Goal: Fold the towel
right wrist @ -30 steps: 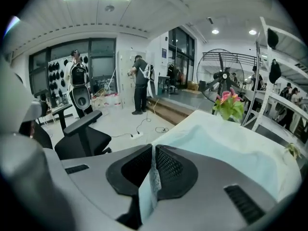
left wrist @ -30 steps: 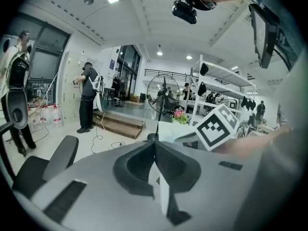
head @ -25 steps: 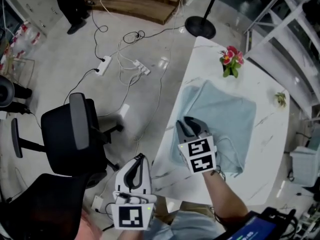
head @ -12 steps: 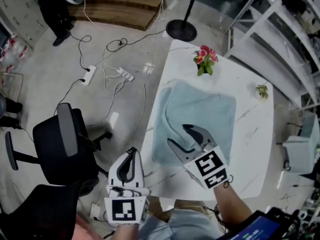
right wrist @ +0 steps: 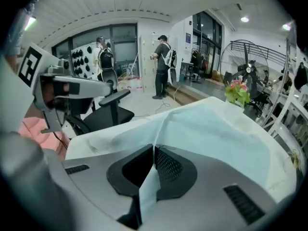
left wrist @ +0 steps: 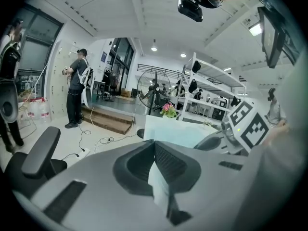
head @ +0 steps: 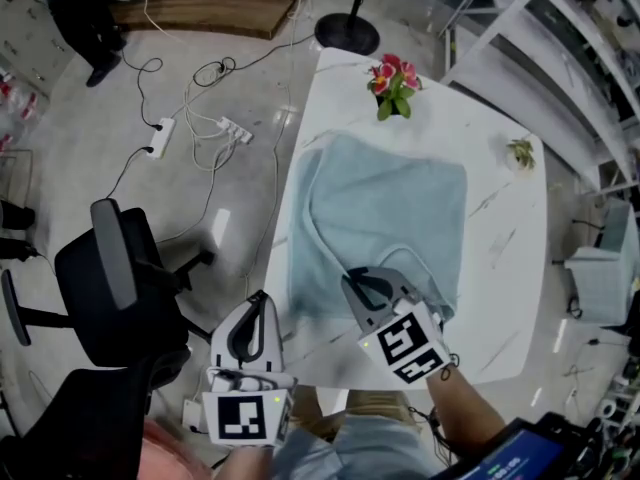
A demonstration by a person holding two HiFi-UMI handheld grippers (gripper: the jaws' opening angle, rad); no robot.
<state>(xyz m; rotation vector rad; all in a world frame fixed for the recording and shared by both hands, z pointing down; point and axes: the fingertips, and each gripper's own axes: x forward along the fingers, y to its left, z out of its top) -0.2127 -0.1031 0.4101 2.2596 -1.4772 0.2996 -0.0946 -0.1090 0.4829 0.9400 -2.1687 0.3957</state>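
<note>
The light blue towel (head: 400,203) lies spread on the white marble table (head: 505,268). My right gripper (head: 353,281) is at the towel's near left edge, its jaws closing with a fold of the towel between them. In the right gripper view the cloth runs through the right gripper (right wrist: 154,147) and a raised crease leads away across the towel (right wrist: 216,129). My left gripper (head: 258,300) hangs shut and empty beyond the table's left edge, over the floor. The left gripper view shows the left gripper (left wrist: 154,141) holding nothing.
Pink flowers (head: 392,76) stand at the table's far end, and a small sprig (head: 520,151) lies at its far right. A black office chair (head: 110,278) stands left of the table. Cables and power strips (head: 215,128) lie on the floor. White shelving (head: 560,38) rises at the right.
Half a second ago the right gripper's jaws stood open over the towel; now they are shut on its near edge. The left gripper has shifted only slightly beside the table.
</note>
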